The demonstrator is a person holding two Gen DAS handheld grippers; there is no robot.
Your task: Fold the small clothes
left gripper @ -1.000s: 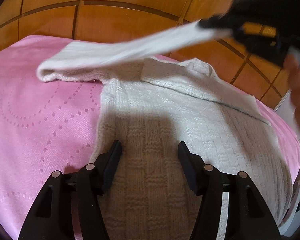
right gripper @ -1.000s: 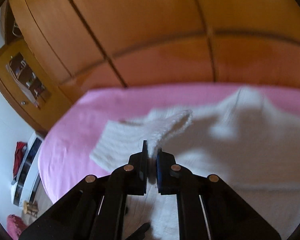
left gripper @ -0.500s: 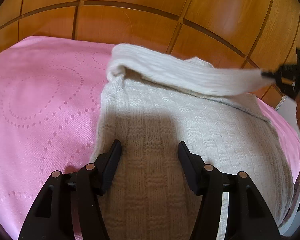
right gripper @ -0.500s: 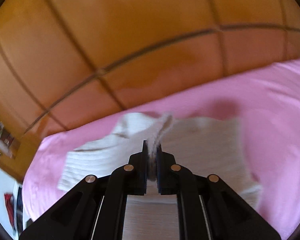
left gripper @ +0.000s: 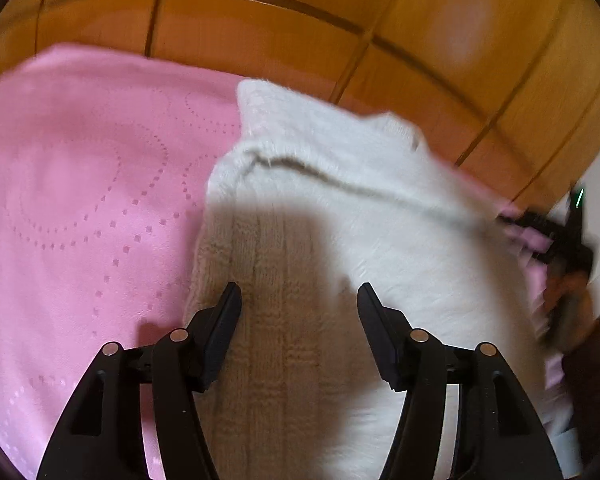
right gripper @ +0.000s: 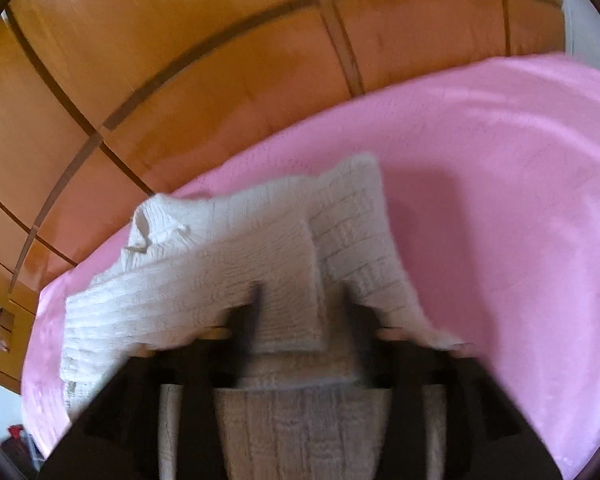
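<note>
Nearest to me in the left wrist view, my left gripper [left gripper: 299, 304] stands about half open, its two black plastic fingers [left gripper: 220, 328] at 7 and 5 o'clock with nothing pinched between them. Between and beyond them lies the sweater [left gripper: 300, 280], a cream knit with a basket-like block pattern and soft, fuzzy surface. It lies flat on the pink bedspread [left gripper: 80, 220], which is smooth, a little shiny, and marked with dotted curved lines. At about 12 o'clock from my fingers a sleeve [left gripper: 340, 160] is folded across the body of the sweater and makes a thick rounded ridge. At 3 o'clock, blurred, I see my right gripper [left gripper: 548, 236], near the sweater's edge, and the hand [left gripper: 568, 300] that holds it. Farthest is the wooden panelling [left gripper: 300, 40], orange-brown and glossy, with dark grooves.

In the right wrist view my right gripper [right gripper: 300, 312] is blurred and its jaws are opening. The ribbed end of the sleeve [right gripper: 288, 304] lies between the fingers [right gripper: 248, 320], and I cannot see that the pads press it. Beyond, toward 12 o'clock, the sweater [right gripper: 352, 216] spreads over the pink bedspread [right gripper: 500, 200]; its collar part [right gripper: 148, 228] curls up at 10 o'clock. Behind stands the same wooden panelling [right gripper: 180, 60].
</note>
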